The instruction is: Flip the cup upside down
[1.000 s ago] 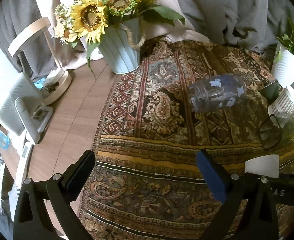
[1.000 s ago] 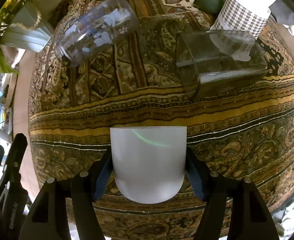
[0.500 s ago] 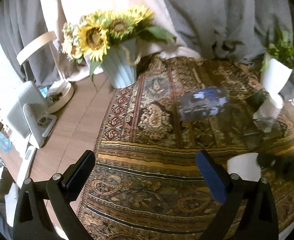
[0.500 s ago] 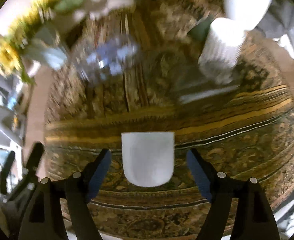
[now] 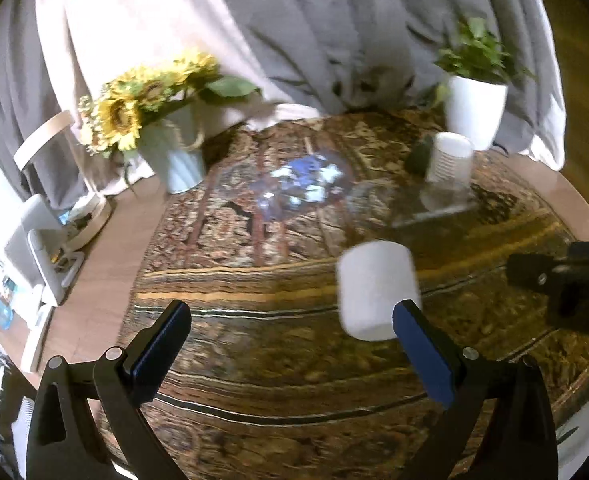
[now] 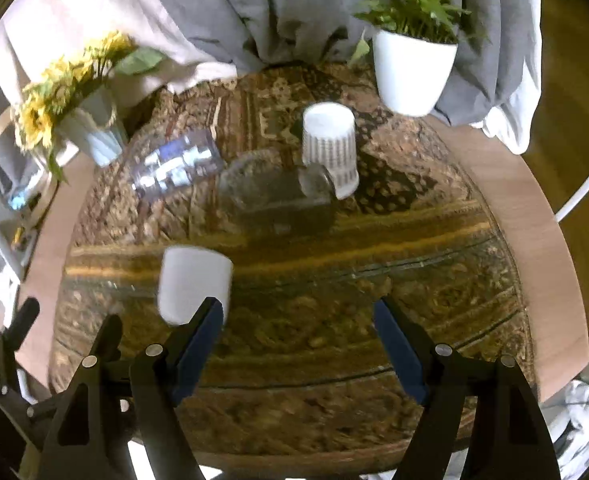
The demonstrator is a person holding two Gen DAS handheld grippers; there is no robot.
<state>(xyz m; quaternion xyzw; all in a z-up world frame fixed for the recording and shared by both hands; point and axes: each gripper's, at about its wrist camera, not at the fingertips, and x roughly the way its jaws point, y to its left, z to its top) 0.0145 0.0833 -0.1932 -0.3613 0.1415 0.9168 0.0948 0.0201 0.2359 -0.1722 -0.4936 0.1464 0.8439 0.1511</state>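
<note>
Seen from the left wrist, the left claw [image 5: 290, 344] gapes empty; the white cup [image 5: 376, 288] stands on the patterned cloth [image 5: 254, 360] just beyond its right finger. From the right wrist, the right claw [image 6: 298, 340] is spread empty, the cup [image 6: 192, 282] near-left.

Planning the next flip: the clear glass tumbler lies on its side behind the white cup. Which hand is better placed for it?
Likely right. The right gripper is open and empty, and the tumbler lies nearly straight ahead of it. From the left gripper, the white cup stands in the way.
</note>
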